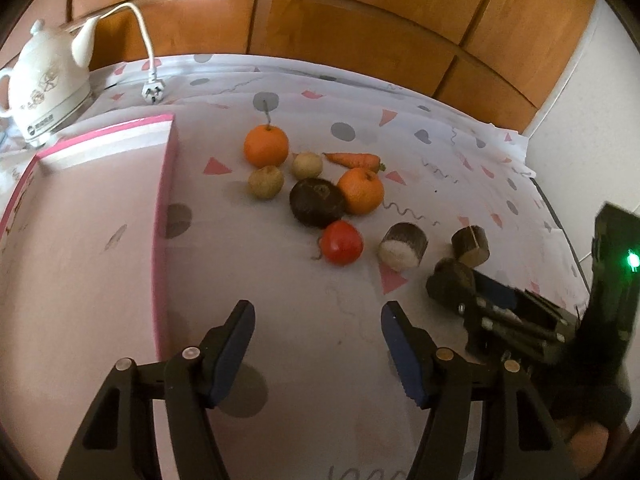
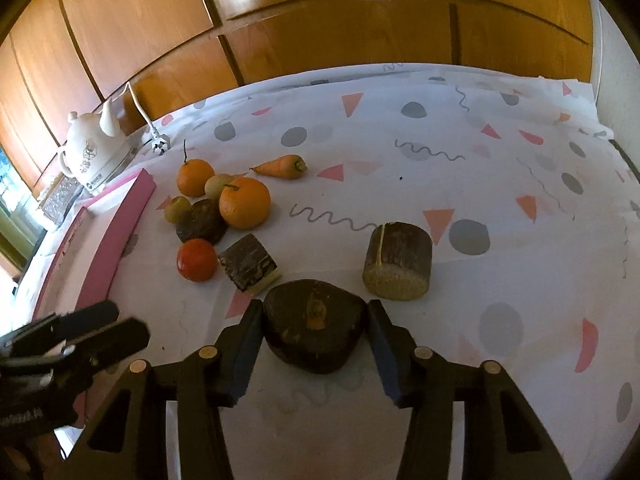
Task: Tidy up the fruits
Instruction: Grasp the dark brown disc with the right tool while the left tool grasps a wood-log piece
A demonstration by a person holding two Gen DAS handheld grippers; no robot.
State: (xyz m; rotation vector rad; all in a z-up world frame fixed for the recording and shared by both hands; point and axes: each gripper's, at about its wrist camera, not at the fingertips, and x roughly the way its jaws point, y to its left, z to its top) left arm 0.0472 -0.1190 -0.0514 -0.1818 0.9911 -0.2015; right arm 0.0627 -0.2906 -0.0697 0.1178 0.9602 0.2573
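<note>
A dark brown lump (image 2: 314,332) lies on the patterned cloth between the fingers of my right gripper (image 2: 314,314). The pads stand close beside its sides and the jaws are open. In the left wrist view that lump (image 1: 450,270) shows at the right gripper's tip. My left gripper (image 1: 317,316) hovers open over bare cloth with nothing between its fingers. Ahead of it lie a red tomato (image 1: 342,242), a second dark lump (image 1: 316,202), two oranges (image 1: 266,145) (image 1: 361,191), two small pale fruits (image 1: 266,182) (image 1: 307,165) and a carrot (image 1: 352,160).
A pink-edged box (image 1: 100,200) stands at the left, with a white kettle (image 1: 44,80) and its plug (image 1: 154,90) behind it. Two cut cylinder chunks (image 1: 402,246) (image 1: 470,246) lie on the cloth. A wooden panelled wall runs behind the table.
</note>
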